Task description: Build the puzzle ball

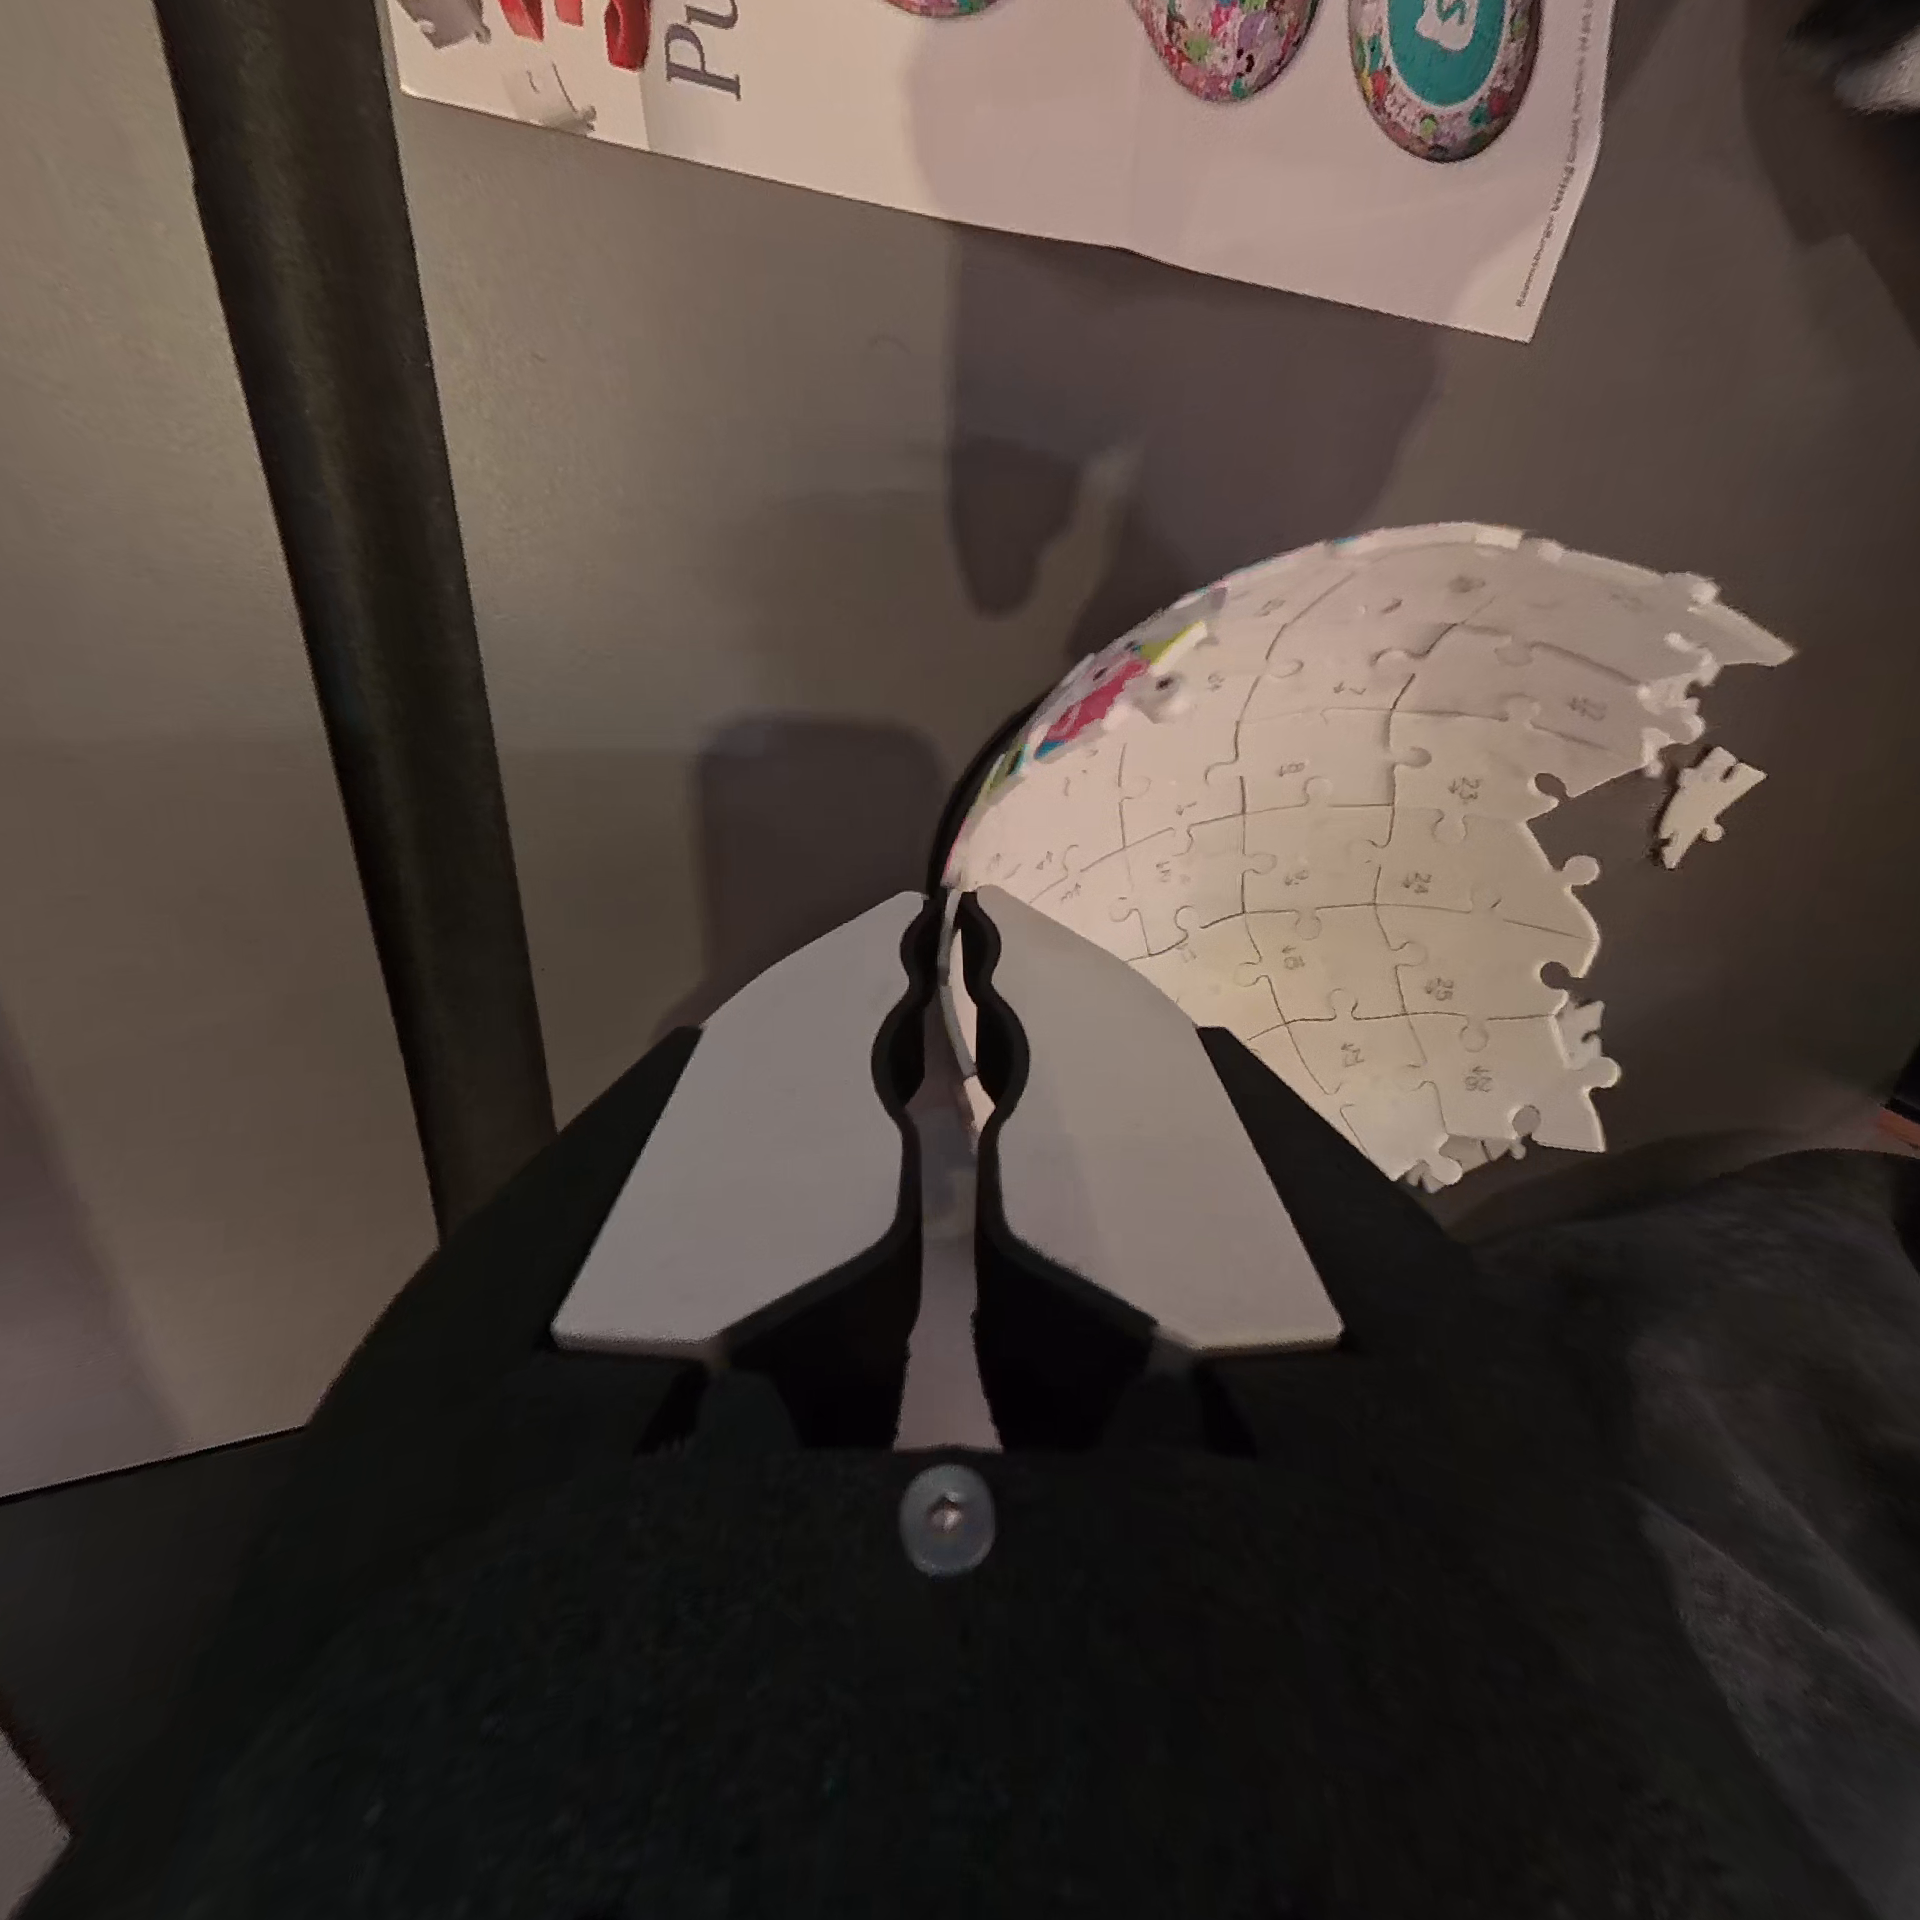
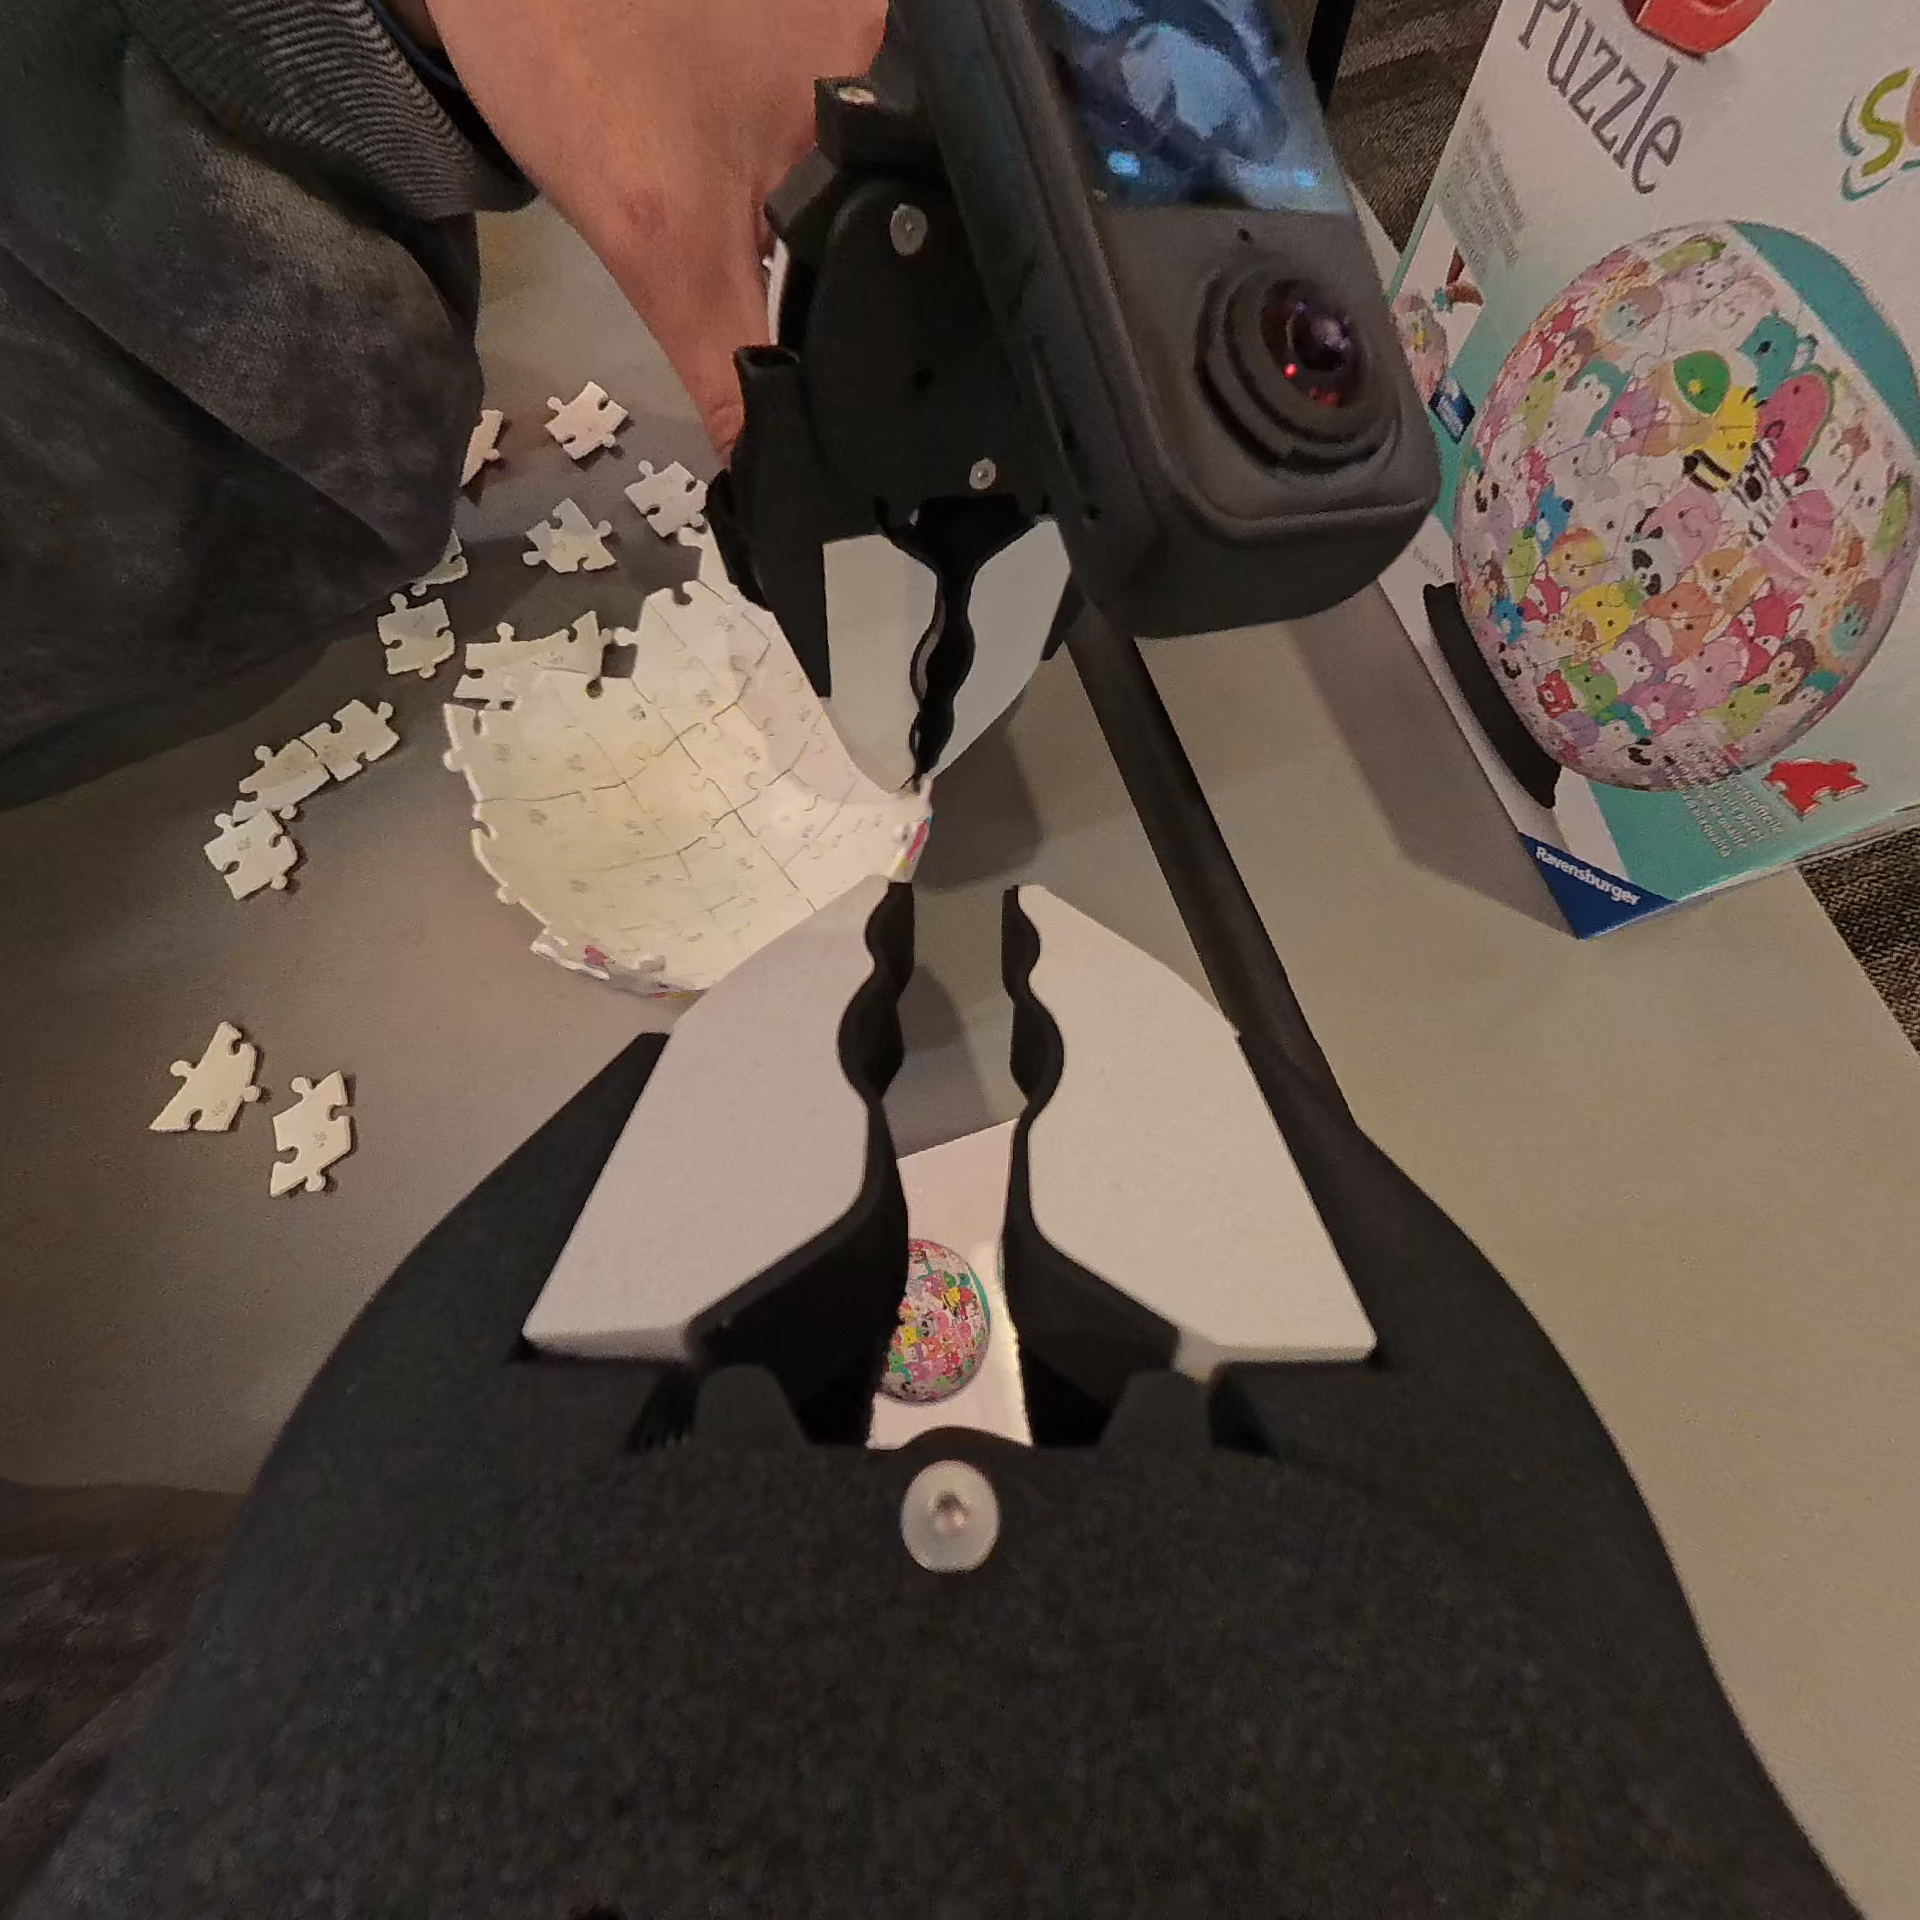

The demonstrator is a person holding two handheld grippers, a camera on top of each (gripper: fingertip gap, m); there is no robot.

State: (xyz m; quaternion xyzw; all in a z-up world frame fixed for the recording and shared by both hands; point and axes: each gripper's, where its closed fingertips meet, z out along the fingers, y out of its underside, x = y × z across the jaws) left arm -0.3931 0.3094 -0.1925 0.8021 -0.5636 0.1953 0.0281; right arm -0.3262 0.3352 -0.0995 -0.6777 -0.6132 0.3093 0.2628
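**White shell of the puzzle ball gripped at its rim**

White and curved, the half-built puzzle ball is seen with its numbered inner side turned toward the cameras, its lower edge down on the grey bench. The left tool is closed upon the shell's rim, with only the thin edge of the shell between its fingers; the coloured outer face shows in a narrow strip just beside that grip. In the right wrist view the same tool is seen coming down onto the shell from above, held by a hand in a dark sleeve.

The right tool is held slightly open with nothing between its fingers, its left fingertip just beside the shell's rim and close under the left tool's tips.

Loose pieces are scattered white side up on the bench around the far side of the shell from the puzzle box, which stands well apart from the shell. One single piece is seen just past the shell's jagged open edge. A printed instruction sheet lies beyond the shell, and a dark pole stands between the shell and the box.
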